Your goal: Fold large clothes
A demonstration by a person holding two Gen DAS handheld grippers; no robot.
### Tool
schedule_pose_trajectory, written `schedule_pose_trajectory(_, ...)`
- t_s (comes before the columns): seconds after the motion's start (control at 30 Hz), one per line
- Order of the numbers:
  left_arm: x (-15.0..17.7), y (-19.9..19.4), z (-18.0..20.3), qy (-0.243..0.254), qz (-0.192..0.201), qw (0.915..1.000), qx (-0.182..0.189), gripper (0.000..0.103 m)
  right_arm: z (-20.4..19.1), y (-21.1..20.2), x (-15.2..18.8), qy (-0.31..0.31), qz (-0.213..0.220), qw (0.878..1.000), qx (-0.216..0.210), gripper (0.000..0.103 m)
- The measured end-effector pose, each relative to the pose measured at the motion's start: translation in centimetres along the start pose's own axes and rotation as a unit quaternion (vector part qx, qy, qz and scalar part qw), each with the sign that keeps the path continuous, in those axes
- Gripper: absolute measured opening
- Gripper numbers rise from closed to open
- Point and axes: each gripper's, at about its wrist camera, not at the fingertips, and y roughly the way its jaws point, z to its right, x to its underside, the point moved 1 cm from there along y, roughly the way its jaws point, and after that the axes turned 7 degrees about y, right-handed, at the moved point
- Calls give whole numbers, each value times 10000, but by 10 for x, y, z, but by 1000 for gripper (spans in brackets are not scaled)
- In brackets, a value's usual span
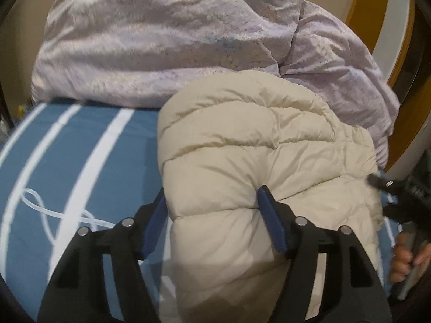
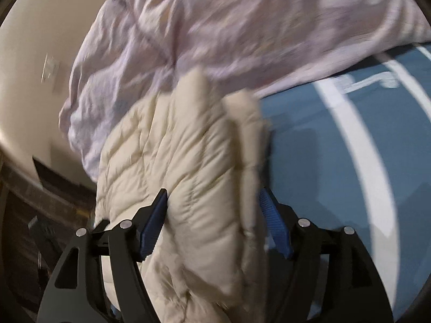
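Cream quilted down jacket (image 1: 242, 161) lies bunched on blue white-striped bedsheet (image 1: 80, 156), lilac crumpled duvet (image 1: 161, 40) at twelve o'clock; my left gripper (image 1: 212, 210) and right gripper (image 2: 212, 210) both pinch its padding, so I'd lift evenly, keeping edges aligned.

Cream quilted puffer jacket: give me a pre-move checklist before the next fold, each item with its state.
1. Left gripper has the cream quilted puffer jacket between its blue pads: ok, padding bulges between them.
2. Right gripper also has jacket fabric between its pads: ok, though the view is motion-blurred.
3. Firmness of both grips: cannot tell.
4. Open landing space on the blue white-striped bedsheet beside the jacket: ok.
5. Jacket clear of the crumpled lilac duvet: not ok, its far end lies against the duvet.
6. Sleeves and hem laid evenly: cannot tell, the jacket is bunched.
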Motion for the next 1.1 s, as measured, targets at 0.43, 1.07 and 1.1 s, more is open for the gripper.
schedule_pose_trajectory(0.43,-7,-22,34,601,390,9954,-642,84,-84,-7,37,-1886,737,9780,503,60)
schedule_pose_trajectory(1.07,-2,14,42,842,181,9942,-644,90,-80,43,72,-2670,637,9530,1279,60)
schedule_pose_trajectory(1.1,-2,16,42,874,174,9938,-660,90,-78,45,72,-2648,622,9536,1289,60)
